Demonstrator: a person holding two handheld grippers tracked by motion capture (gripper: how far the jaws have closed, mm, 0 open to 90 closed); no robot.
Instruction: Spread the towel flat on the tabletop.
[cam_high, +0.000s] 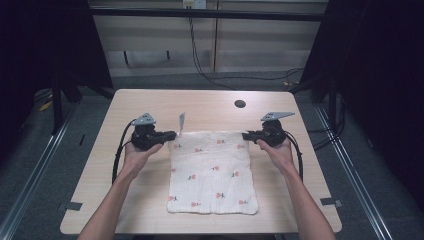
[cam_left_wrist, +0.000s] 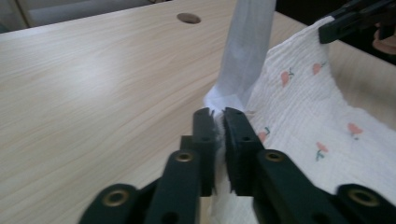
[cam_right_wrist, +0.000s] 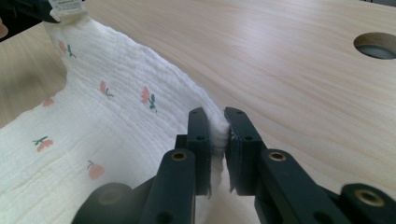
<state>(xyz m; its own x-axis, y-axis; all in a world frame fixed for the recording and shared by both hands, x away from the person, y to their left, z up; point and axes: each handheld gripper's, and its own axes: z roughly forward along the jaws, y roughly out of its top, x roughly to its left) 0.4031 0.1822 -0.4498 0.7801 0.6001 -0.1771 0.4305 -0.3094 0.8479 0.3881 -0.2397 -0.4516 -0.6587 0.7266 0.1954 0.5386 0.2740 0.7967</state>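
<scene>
Fingers (cam_left_wrist: 219, 114) beside upright cloth tag (cam_left_wrist: 247, 46)

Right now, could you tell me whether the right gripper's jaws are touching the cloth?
Touching. In the right gripper view, the right gripper has a corner of the white cloth bunched between its jaws, with fabric against both inner faces.

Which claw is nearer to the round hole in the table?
Right. The right claw lies just below the hole, at the cloth's far right corner; the left claw is farther left.
</scene>
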